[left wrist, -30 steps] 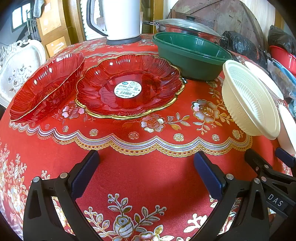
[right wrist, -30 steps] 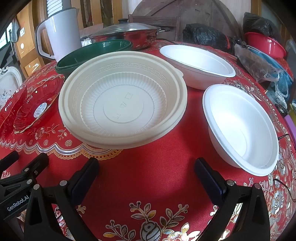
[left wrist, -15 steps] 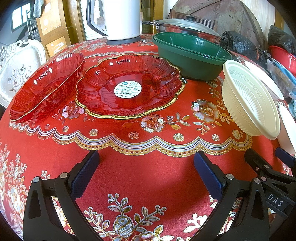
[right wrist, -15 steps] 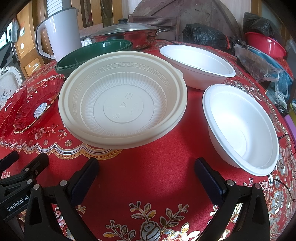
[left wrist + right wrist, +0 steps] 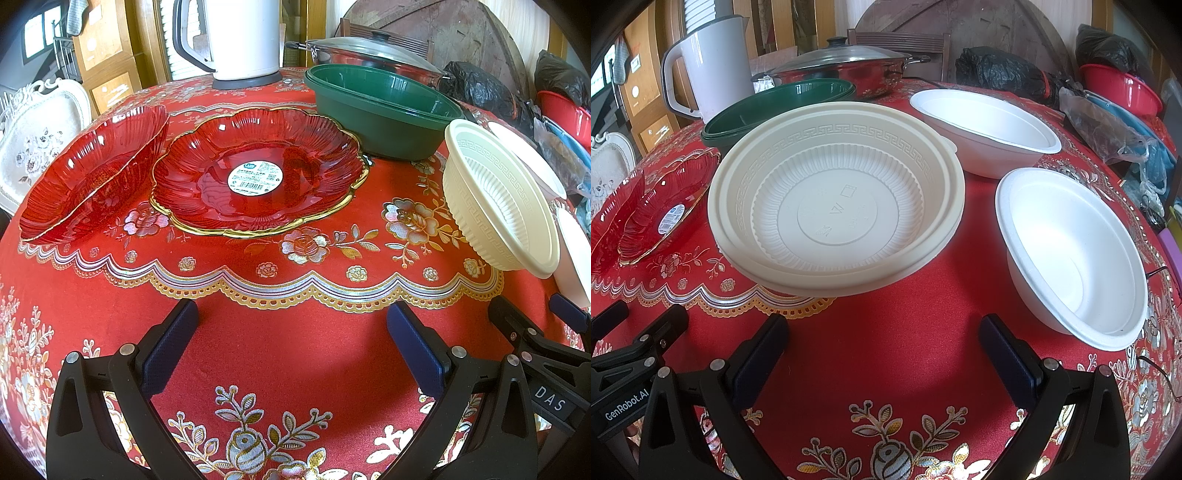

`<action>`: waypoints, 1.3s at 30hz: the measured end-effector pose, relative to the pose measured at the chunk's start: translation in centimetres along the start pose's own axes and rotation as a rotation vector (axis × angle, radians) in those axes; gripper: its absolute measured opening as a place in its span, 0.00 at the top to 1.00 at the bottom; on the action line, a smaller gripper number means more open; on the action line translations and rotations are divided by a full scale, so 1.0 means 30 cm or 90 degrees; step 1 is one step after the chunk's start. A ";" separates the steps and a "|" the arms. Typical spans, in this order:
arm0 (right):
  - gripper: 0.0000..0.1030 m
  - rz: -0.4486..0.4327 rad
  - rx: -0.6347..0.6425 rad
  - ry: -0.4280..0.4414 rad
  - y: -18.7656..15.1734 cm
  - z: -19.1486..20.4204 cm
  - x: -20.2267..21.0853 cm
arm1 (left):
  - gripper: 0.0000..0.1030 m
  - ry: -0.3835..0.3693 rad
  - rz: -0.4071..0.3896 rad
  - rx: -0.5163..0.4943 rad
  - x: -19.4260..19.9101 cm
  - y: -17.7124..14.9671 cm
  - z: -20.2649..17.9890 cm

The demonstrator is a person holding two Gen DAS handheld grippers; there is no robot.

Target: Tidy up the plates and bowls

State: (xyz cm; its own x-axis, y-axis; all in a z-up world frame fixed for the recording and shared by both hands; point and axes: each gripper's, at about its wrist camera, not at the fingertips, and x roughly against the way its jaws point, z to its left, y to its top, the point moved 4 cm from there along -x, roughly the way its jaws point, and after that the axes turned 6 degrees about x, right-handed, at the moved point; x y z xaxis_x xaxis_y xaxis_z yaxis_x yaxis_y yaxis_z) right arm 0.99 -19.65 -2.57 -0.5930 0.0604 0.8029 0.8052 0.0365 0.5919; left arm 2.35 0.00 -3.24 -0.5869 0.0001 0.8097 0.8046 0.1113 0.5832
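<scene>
Two red glass plates lie on the red tablecloth: one with a sticker (image 5: 258,173) ahead of my left gripper (image 5: 291,339), one (image 5: 92,177) to its left. A green bowl (image 5: 380,110) stands behind them. A cream ribbed bowl (image 5: 834,206) sits just ahead of my right gripper (image 5: 882,343); it also shows in the left wrist view (image 5: 498,203). Two white bowls stand to its right, one near (image 5: 1071,251) and one far (image 5: 986,125). Both grippers are open and empty, low over the cloth. The plates (image 5: 661,210) and green bowl (image 5: 768,107) show at left in the right wrist view.
A white kettle (image 5: 240,37) and a lidded steel pot (image 5: 842,66) stand at the back of the table. Black bags (image 5: 997,70), a red basin (image 5: 1119,88) and a plastic bag (image 5: 1100,125) crowd the right side. A white chair (image 5: 37,147) stands at the left.
</scene>
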 end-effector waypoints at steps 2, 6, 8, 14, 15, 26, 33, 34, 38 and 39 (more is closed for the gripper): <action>0.00 0.000 0.000 0.000 0.000 0.000 0.000 | 0.00 0.000 0.000 0.000 0.000 0.000 0.000; 0.00 0.000 0.000 0.000 -0.001 0.000 0.000 | 0.00 -0.004 0.001 -0.005 0.001 -0.001 -0.001; 0.00 0.000 0.000 0.000 0.000 0.002 0.000 | 0.00 -0.005 0.004 -0.009 0.000 0.000 -0.002; 0.00 0.000 -0.001 -0.001 0.001 0.004 0.001 | 0.00 -0.006 0.019 -0.012 0.018 -0.010 0.032; 0.00 0.000 -0.002 -0.002 0.001 0.004 0.001 | 0.00 -0.006 0.021 -0.011 0.028 -0.020 0.042; 0.00 -0.027 0.026 0.012 -0.011 0.079 0.107 | 0.00 0.008 -0.031 0.001 0.149 -0.050 0.146; 0.00 -0.049 0.070 0.073 -0.003 0.213 0.207 | 0.00 0.026 -0.076 0.004 0.234 -0.032 0.238; 0.00 -0.053 0.081 0.078 0.005 0.235 0.218 | 0.00 0.028 -0.078 0.008 0.243 -0.027 0.255; 0.00 -0.074 0.116 0.080 0.036 0.309 0.255 | 0.00 0.050 -0.099 0.027 0.272 -0.010 0.342; 0.00 -0.077 0.122 0.090 0.048 0.333 0.260 | 0.00 0.055 -0.101 0.033 0.276 -0.005 0.364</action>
State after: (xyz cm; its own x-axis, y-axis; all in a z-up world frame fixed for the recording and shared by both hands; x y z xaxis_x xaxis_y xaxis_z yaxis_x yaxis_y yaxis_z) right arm -2.42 -9.15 3.84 -0.6685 -0.0959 0.7375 0.7074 0.2241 0.6704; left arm -3.62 10.83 2.67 -0.6948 -0.1071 0.7112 0.6950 0.1543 0.7022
